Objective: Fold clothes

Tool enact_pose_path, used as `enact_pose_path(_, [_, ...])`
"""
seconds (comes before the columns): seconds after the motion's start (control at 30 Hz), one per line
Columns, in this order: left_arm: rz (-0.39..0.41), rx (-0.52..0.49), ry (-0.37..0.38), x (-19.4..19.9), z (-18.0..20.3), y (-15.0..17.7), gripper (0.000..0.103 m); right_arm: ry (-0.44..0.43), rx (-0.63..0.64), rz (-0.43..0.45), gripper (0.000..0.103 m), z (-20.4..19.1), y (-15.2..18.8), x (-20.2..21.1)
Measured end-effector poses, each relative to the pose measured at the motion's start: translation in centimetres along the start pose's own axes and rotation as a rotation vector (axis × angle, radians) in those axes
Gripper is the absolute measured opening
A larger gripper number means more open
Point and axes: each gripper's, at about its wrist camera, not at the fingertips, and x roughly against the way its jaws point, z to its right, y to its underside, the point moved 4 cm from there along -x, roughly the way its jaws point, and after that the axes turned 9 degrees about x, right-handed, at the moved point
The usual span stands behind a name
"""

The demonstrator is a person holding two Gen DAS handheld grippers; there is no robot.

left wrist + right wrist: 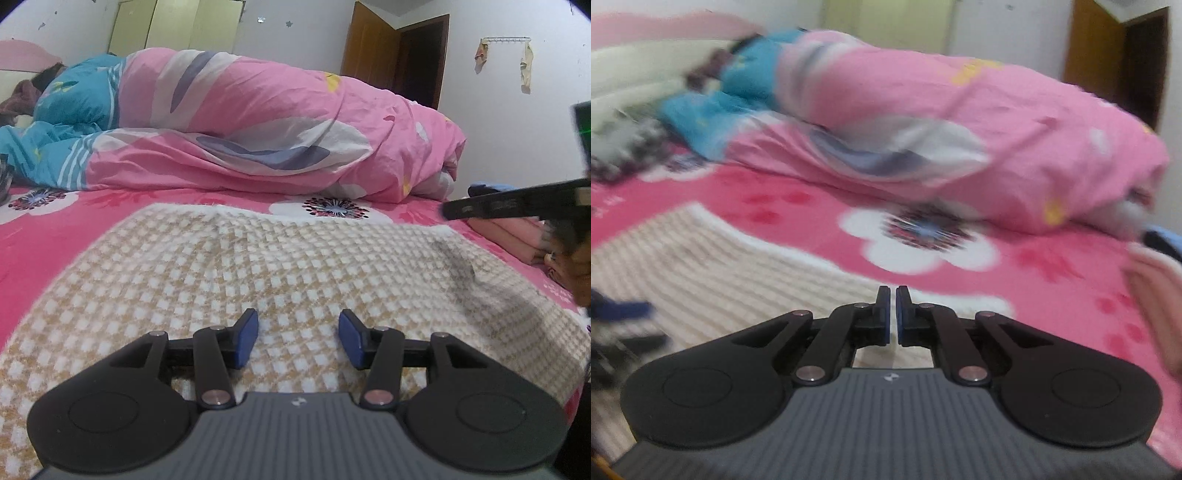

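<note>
A beige and white checked knit cloth (pixel 277 258) lies spread flat on the pink flowered bed sheet (pixel 37 243). My left gripper (pixel 298 332) hovers just over its near part, blue pads wide apart with nothing between them. The right gripper (pixel 448 210) reaches in from the right edge, above the cloth's far right corner. In the blurred right wrist view the right gripper (pixel 892 299) has its pads almost touching, with no cloth visible between them. Below it lies the cloth's (pixel 701 266) right edge.
A bulky pink duvet (pixel 277 122) and blue bedding (pixel 74 99) lie across the far side of the bed. A stack of folded pink clothes (pixel 517 236) sits at the right. A brown door (pixel 417 59) stands behind.
</note>
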Motion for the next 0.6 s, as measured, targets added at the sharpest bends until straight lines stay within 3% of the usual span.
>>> enact_pose_path(0.2, [0.007,-0.003,0.003,0.2,-0.1,0.3,0.050,-0.088,0.040,0.030,0.000,-2.4,-1.2,-1.9])
enact_pose_path(0.27, [0.011,0.002,0.007,0.3,-0.2,0.3,0.050,-0.056,0.073,-0.022,0.000,-2.7,-3.2,-1.2])
enact_pose_path(0.37, [0.020,-0.004,0.008,0.4,-0.2,0.5,0.050,-0.163,0.053,0.088,0.001,-3.8,-6.1,1.7])
enact_pose_path(0.47, [0.026,-0.006,0.010,0.4,-0.2,0.5,0.050,-0.294,0.050,0.139,0.001,-5.7,-7.5,2.1])
enact_pose_path(0.53, [0.027,-0.002,0.008,0.3,-0.2,0.6,0.050,-0.286,0.091,0.058,0.001,-7.5,-6.0,-0.9])
enact_pose_path(0.6, [0.032,0.004,0.010,0.5,-0.2,0.6,0.050,-0.271,0.097,0.054,0.001,-7.8,-6.1,-1.1])
